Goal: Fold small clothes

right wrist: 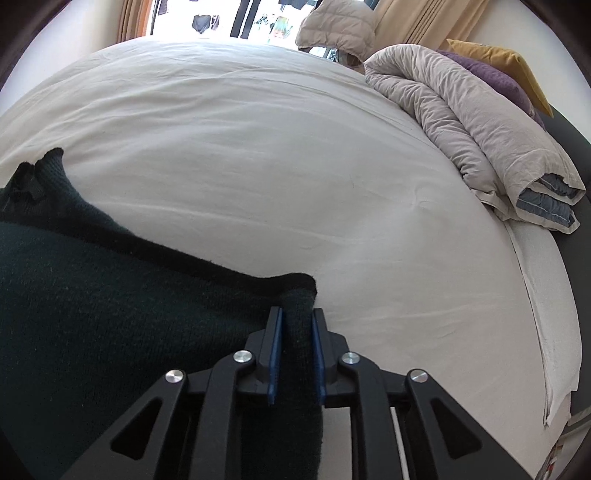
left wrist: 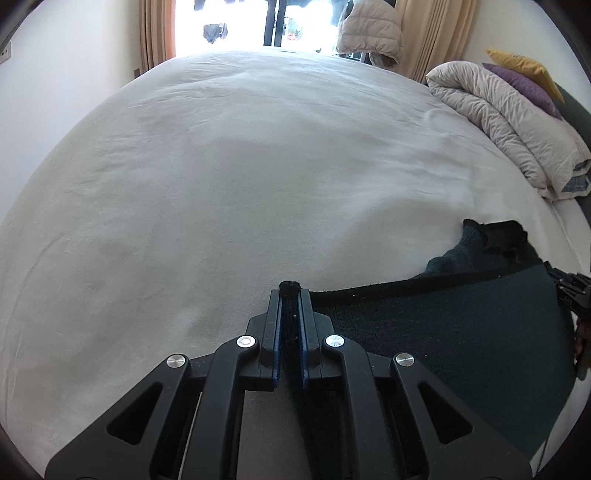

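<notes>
We hold the dark knit garment (right wrist: 110, 314) near the bed (left wrist: 221, 166) front edge, left gripper (left wrist: 290, 295) clamped on its hem, right gripper (right wrist: 297, 325) jaws parted around a corner; no fold laid yet, by our reading

We see a bed (right wrist: 258, 155) under a pale, lightly creased sheet. At its right edge lies a folded beige duvet (right wrist: 472, 122) with a blue-grey lining at its open end. Behind the duvet we find a purple pillow (right wrist: 495, 79) and, against it, a yellow pillow (right wrist: 506, 61). A beige puffer jacket (left wrist: 369, 29) hangs near the curtain (left wrist: 432, 33), beside the bright window (left wrist: 229, 22), where dark clothes (left wrist: 214, 32) hang.
</notes>
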Motion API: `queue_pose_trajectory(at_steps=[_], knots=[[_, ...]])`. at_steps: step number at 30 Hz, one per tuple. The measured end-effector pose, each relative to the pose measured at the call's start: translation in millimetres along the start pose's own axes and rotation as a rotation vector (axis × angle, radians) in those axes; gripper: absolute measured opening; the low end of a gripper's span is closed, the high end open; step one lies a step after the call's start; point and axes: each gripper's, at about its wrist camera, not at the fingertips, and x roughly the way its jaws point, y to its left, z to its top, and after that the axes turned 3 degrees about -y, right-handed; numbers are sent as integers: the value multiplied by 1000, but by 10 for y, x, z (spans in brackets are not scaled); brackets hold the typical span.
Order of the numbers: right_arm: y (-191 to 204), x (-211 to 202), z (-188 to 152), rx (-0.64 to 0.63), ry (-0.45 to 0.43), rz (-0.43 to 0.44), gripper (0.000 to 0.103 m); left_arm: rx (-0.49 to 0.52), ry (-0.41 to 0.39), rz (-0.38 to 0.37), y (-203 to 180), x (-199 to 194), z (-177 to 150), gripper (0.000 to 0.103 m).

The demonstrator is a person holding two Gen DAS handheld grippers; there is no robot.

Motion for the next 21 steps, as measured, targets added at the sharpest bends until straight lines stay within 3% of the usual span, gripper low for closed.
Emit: queue_pose_trajectory(at_steps=[1, 3, 6, 8, 9, 11, 14, 16, 19, 21], knots=[[-103, -27, -24, 44, -7, -3, 59, -30, -3, -30, 66, -41, 10, 12], [-337, -73, -95, 147, -5, 4, 83, -68, -22, -7, 185, -148, 29, 20], [-667, -212, -210, 272, -8, -17, 83, -108, -76, 84, 344, -440, 60, 23], [-815, -410, -251, 335, -50, -35, 79, -119, -130, 67, 310, -708, 52, 23], [-851, -536, -277, 372, -84, 11, 73, -90, -151, 39, 216, -824, 35, 23], [-808, -759, -323, 424, -130, 132, 71, -8, -152, -4, -107, -952, -65, 23], [-469, -980, -436, 440, -174, 465, 65, 79, -105, -92, -589, -936, -312, 23], [-183, -1059, -559, 432, -182, 619, 63, 105, -76, -105, -781, -844, -488, 23], [122, -990, -794, 450, -125, 741, 63, 109, -27, -65, -871, -685, -732, 23], [145, -847, -967, 466, -90, 720, 63, 109, -23, -49, -822, -636, -870, 23]])
